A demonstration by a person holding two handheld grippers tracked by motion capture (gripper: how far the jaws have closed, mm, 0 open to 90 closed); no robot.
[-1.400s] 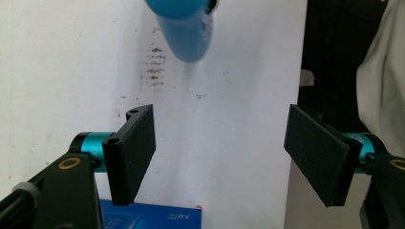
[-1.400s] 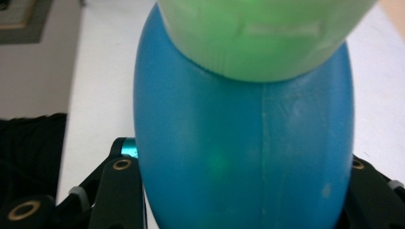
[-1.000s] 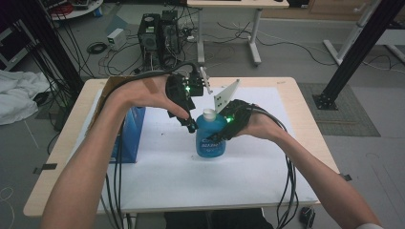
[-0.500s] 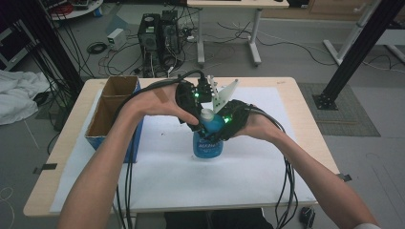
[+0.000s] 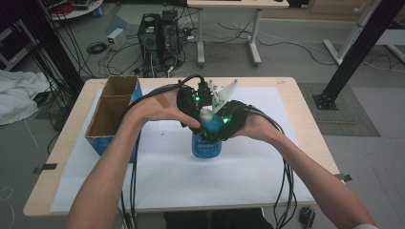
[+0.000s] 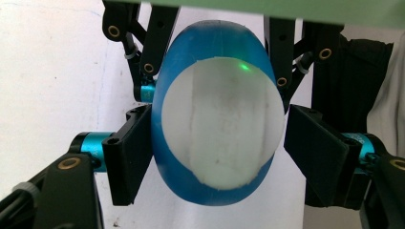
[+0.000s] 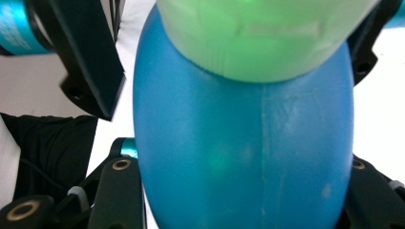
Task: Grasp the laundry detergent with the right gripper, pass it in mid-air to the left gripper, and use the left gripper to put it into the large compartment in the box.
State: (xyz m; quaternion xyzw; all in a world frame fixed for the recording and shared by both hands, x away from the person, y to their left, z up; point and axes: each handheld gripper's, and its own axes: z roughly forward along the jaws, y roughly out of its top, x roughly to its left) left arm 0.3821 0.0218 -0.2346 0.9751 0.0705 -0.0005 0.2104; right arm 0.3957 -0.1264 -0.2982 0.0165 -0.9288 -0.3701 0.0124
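Observation:
A blue bottle with a white cap stands upright on the white sheet at the table's middle. My right gripper is shut on its upper body from the right; in the right gripper view the blue body sits between my jaws. My left gripper comes down over the top. In the left gripper view the white cap lies between my open jaws; the left pad is at the bottle's edge, the right pad stands slightly off it.
A cardboard box with blue sides stands open at the table's left. The white sheet covers most of the wooden table. Cables trail from both grippers off the near edge. Computers and cables lie on the floor beyond.
My left hand has moved right and down from beside the bottle to over its cap, uncovering the box. The right hand and the bottle have stayed put.

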